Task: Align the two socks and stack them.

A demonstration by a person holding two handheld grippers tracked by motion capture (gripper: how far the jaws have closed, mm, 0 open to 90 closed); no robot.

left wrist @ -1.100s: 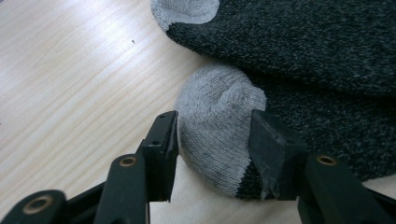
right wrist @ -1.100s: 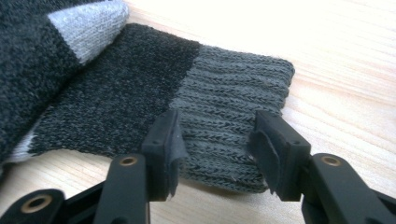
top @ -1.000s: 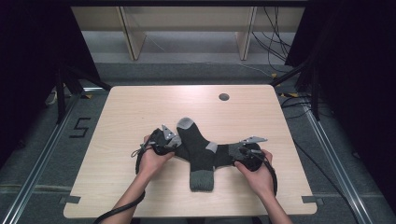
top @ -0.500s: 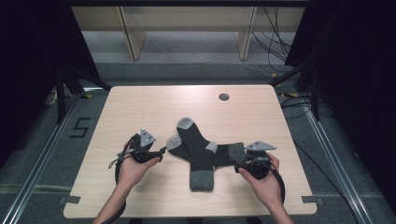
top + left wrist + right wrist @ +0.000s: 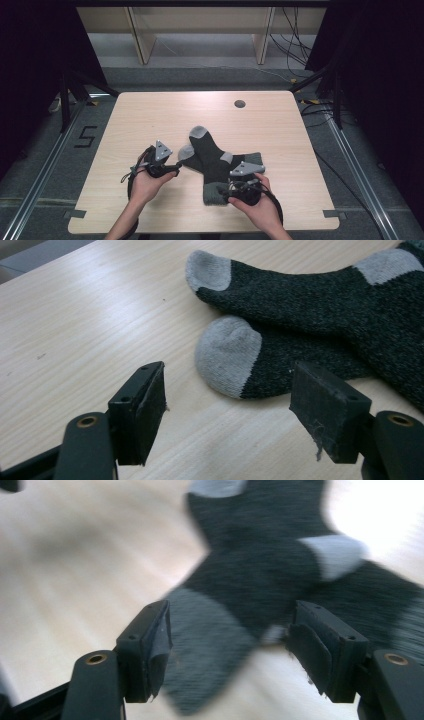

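Two dark grey socks with light grey toes, heels and cuffs lie crossed on the wooden table [image 5: 150,115]. The upper sock [image 5: 212,155] [image 5: 300,295] runs from the far toe to the near cuff. The lower sock [image 5: 192,160] [image 5: 280,365] points its toe left. My left gripper [image 5: 176,167] [image 5: 229,377] stands open just short of that toe; its jaws have just been opening, with nothing between them. My right gripper [image 5: 223,190] [image 5: 232,612] is open too, its jaws just opened, and the upper sock's cuff [image 5: 205,650] lies between them, blurred.
A round cable hole [image 5: 239,104] sits near the table's far edge. Beyond the table are wooden shelf legs [image 5: 142,40] and loose cables [image 5: 295,55] on the floor at the right. A "5" mark [image 5: 85,136] is on the floor at the left.
My left gripper drew back to the left, off the lower sock's toe. My right gripper moved from the socks' right end left and nearer, to the upper sock's cuff. The socks lie as before.
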